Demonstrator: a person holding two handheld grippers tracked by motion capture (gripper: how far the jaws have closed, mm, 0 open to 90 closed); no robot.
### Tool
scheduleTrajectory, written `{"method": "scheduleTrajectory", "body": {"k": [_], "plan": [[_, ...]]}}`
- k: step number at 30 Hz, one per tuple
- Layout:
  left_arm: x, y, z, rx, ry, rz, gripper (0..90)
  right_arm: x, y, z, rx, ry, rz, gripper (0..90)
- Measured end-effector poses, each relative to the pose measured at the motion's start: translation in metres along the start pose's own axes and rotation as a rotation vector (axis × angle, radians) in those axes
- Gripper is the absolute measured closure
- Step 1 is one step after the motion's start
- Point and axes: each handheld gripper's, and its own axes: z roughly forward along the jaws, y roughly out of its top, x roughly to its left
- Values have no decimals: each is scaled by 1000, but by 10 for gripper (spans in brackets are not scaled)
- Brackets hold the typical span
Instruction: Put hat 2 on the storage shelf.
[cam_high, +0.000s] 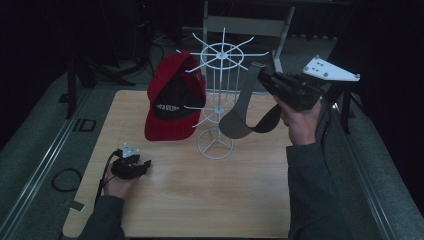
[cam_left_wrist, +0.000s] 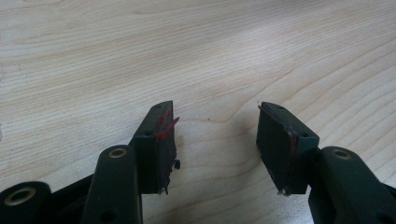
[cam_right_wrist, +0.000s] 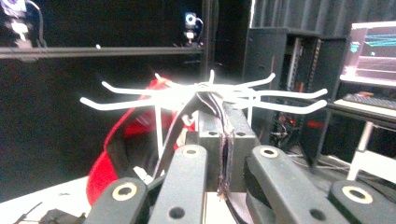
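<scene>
— Where does the right gripper (cam_high: 261, 76) sit?

— Raised at the far right, beside the white wire rack with radiating hooks (cam_high: 218, 95). Its jaws are pressed together on the strap of a grey cap with a curved brim (cam_high: 240, 116), which hangs below them with its brim just right of the rack's pole.

— And from the gripper's own camera?

— The strap (cam_right_wrist: 219, 109) is pinched thin between the black pads, level with the rack's top hooks (cam_right_wrist: 201, 95).

— The red cap?

— A red cap with a black underside (cam_high: 172, 97) hangs on the rack's left side (lettering too blurred to read).

— The left gripper (cam_high: 141, 166)?

— Low over the pale wooden tabletop (cam_high: 210, 195), near left, jaws spread with nothing between them; red marks show on the pads (cam_left_wrist: 161, 140).
</scene>
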Motion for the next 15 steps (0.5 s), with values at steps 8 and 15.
{"method": "scheduleTrajectory", "body": {"k": [8, 15], "plan": [[0, 0, 0, 1, 0, 1, 474, -1, -11, 9, 51, -28, -5, 878], [0, 0, 0, 0, 1, 1, 474, -4, -16, 10, 68, -14, 36, 728]]}}
